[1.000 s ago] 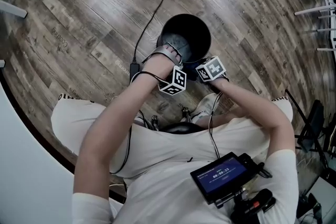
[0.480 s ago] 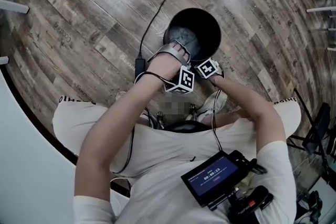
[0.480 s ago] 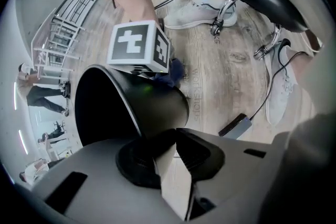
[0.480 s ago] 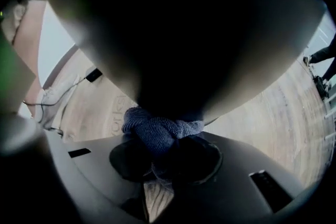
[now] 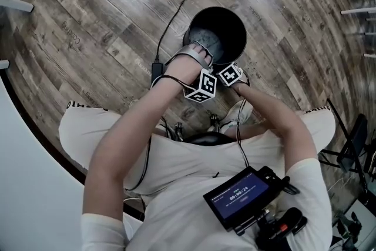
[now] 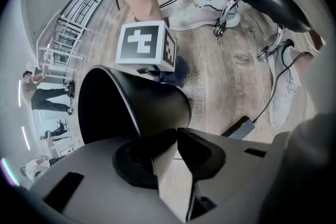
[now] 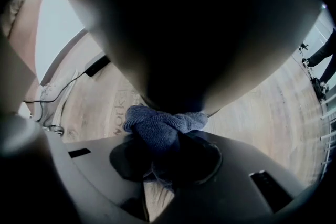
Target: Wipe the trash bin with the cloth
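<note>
Trash bin (image 5: pixel 228 26) — black, round, cloth (image 7: pixel 157 124) — blue, nubby

Cloth (image 7: pixel 157 126) tail buried between right tool (image 7: pixel 165 162) jaws; bin (image 7: pixel 184 34) blurred, cropped.

Head view: looks steeply down onto trash bin (image 5: pixel 236 23) and plank floor (image 5: pixel 106 9). Left gripper view: sits at the bin's rim, facing the floor. Right gripper view: hugs its outer wall. Shared: bin, floor.
</note>
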A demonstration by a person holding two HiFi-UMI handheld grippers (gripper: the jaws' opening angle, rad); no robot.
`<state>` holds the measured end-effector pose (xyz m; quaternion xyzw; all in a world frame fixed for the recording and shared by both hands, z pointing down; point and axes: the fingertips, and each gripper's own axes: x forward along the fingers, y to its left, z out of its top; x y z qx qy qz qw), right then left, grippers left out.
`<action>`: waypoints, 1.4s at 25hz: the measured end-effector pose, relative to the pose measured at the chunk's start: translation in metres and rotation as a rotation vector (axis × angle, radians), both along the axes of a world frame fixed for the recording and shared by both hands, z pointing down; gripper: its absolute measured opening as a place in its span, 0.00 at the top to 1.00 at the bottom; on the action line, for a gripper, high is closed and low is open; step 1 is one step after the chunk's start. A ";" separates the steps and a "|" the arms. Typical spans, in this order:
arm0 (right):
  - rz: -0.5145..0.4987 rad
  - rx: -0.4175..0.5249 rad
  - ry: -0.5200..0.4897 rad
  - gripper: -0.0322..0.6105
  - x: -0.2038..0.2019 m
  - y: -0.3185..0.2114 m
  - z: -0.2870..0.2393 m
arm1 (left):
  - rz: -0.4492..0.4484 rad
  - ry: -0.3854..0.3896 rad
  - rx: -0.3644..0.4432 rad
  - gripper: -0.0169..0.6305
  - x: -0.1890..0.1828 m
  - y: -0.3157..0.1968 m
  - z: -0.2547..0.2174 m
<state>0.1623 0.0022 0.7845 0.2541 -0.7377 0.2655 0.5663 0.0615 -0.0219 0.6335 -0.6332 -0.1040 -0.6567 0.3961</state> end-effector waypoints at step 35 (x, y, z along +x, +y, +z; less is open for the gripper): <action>0.156 0.023 -0.204 0.80 -0.016 -0.007 -0.073 | 0.058 -0.019 -0.013 0.82 -0.001 0.004 0.001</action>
